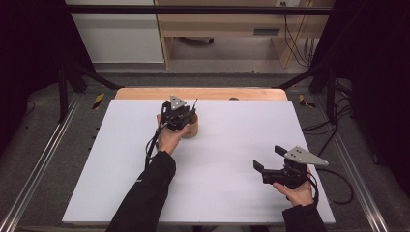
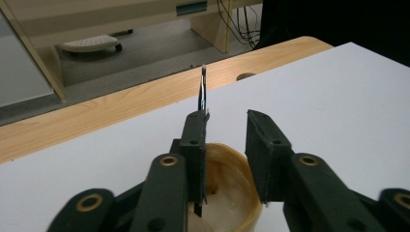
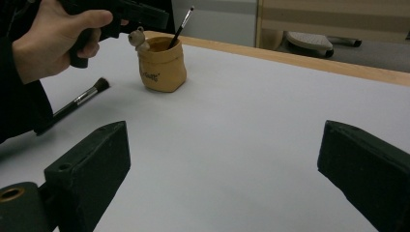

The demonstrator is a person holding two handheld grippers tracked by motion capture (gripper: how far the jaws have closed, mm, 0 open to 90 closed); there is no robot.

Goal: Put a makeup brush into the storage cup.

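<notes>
**One brush stands in the cup, one more lies on the board**

Nearest to the person, the right gripper (image 1: 267,166) rests low at the near right part of the white board (image 1: 232,193), held in the right hand (image 1: 296,192). Its jaws stand wide apart and there is nothing between them – it seems to wait aside, so that the left arm has free space to work.

A little farther, in the right gripper view, a makeup brush (image 3: 72,106) with a dark handle and a soft dark head lies flat on the board, near the left sleeve. It is close to the cup but apart from it, probably so it can be taken as the next one.

Beyond it stands the tan brush cup (image 3: 162,65), shaped like a small sack with a little bear figure at its rim. A thin brush (image 3: 181,26) stands inside and leans on the rim, its tip up.

The left gripper (image 2: 227,130) hangs directly over the cup, pointing down into it. Its jaws are partly open, with a narrow gap. The thin handle (image 2: 203,89) stands just beside the left pad; I cannot tell if it touches, but it is not pinched – I judge the brush is let go and the cup holds it upright.

At the far side, the wooden table edge (image 1: 145,93) shows behind the board.
</notes>
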